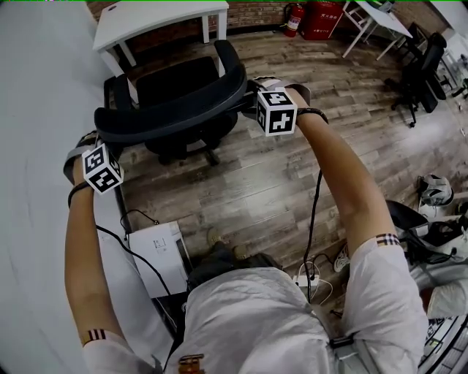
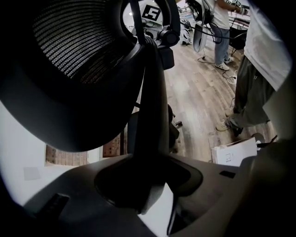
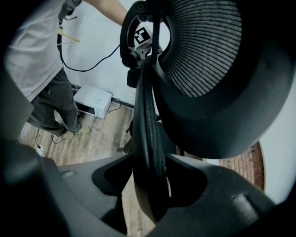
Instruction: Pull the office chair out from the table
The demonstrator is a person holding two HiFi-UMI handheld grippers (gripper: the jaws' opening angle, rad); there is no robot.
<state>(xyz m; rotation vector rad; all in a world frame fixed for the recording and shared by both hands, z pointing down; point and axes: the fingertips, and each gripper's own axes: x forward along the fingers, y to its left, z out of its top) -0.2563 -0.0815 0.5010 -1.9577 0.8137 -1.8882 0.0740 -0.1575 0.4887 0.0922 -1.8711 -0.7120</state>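
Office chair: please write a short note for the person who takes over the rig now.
Left tool: jaws apart around the left rim of the backrest, seemingly not pressing.
Right tool: the same at the right rim.
Office chair: on the wood floor, seat seemingly clear of the white table.
Done: the pull, it seems.
To do: draw both tools off.

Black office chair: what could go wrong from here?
The left gripper and right gripper both have open jaws around the back frame of the black mesh office chair, so a pull may slip off. The white box-shaped appliance stands on the wooden floor nearer the person; the rolling chair might bump it.
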